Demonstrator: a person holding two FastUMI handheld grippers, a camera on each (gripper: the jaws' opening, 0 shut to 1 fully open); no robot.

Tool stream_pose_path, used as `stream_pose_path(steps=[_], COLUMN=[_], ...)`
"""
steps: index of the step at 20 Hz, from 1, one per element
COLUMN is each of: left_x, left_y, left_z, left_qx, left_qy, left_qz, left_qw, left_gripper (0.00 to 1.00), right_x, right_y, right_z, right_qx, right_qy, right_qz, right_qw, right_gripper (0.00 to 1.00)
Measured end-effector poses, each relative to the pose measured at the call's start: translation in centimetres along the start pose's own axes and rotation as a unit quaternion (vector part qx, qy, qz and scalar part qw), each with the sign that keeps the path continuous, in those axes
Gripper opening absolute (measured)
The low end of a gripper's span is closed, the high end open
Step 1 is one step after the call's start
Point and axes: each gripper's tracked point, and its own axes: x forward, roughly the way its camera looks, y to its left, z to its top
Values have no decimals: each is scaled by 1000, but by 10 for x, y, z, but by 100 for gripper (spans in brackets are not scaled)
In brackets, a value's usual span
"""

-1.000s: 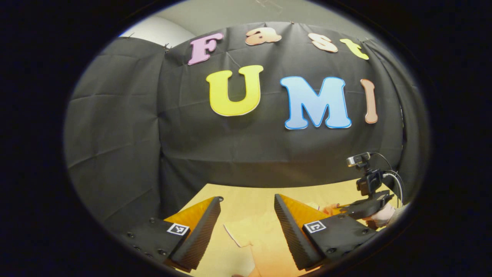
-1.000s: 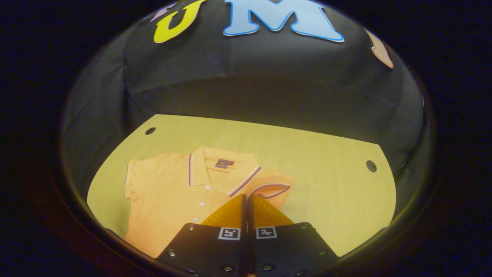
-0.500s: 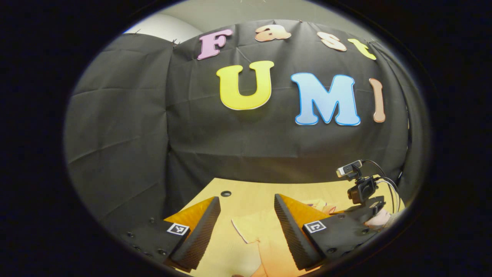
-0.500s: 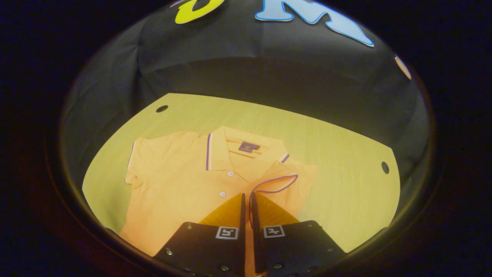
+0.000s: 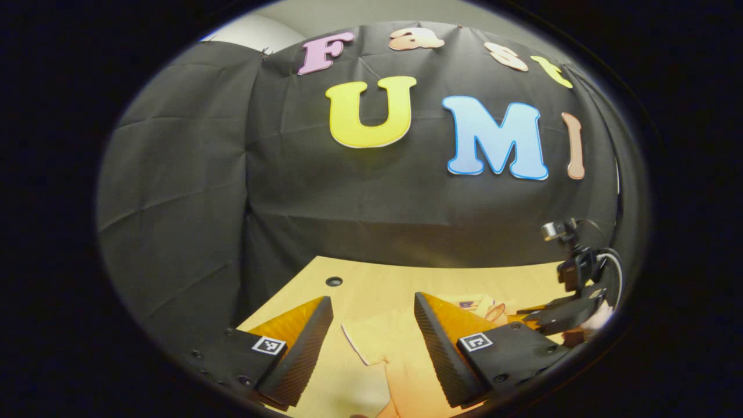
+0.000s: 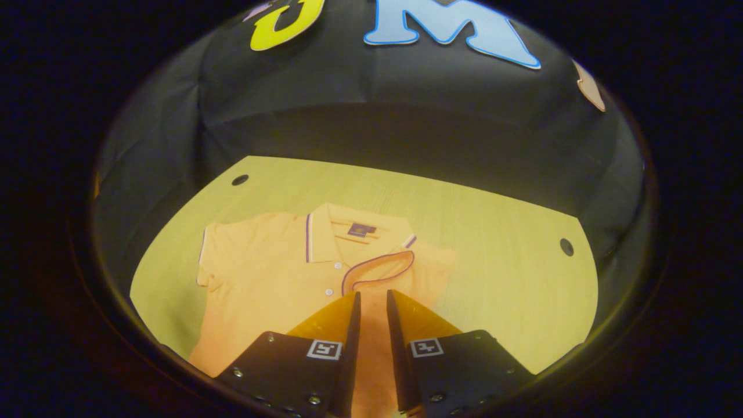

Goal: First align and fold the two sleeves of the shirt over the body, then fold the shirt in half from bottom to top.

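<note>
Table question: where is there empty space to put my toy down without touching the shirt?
The table is bare to the right of the shirt, up to the hole near its edge. A bare strip also runs behind the collar, along the booth wall. The left side is crowded: the spread sleeve reaches almost to the edge.

Orange shirt [image 6: 273,278], purple-trimmed collar [image 6: 316,238]

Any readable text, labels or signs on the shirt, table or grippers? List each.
Neck label on the shirt: dark patch, too small and blurred to read.
Square markers on the left gripper: black-and-white code patterns, no words.
Square markers on the right gripper: same, no words.
Nothing else legible.
</note>
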Motion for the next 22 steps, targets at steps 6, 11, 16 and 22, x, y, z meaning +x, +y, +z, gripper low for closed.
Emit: stream_pose_path(steps=[6, 11, 16, 22], left_x=[41, 77, 114, 135], left_y=[15, 30, 30, 26], left_z=[-48, -97, -155, -212], left_qx=[-15, -28, -39, -55], left_qy=[36, 74, 121, 176], left_qz=[7, 15, 20, 29], left_qw=[999, 997, 992, 982], left_gripper=[93, 94, 94, 94], right_x=[-51, -85, -110, -122], right_y=[2, 8, -4, -24], right_z=[16, 20, 13, 0], right_qx=[1, 17, 19, 16], right_qy=[-36, -46, -39, -22], right_qz=[5, 7, -16, -45], right_qw=[999, 999, 999, 999], right_gripper=[28, 28, 29, 29])
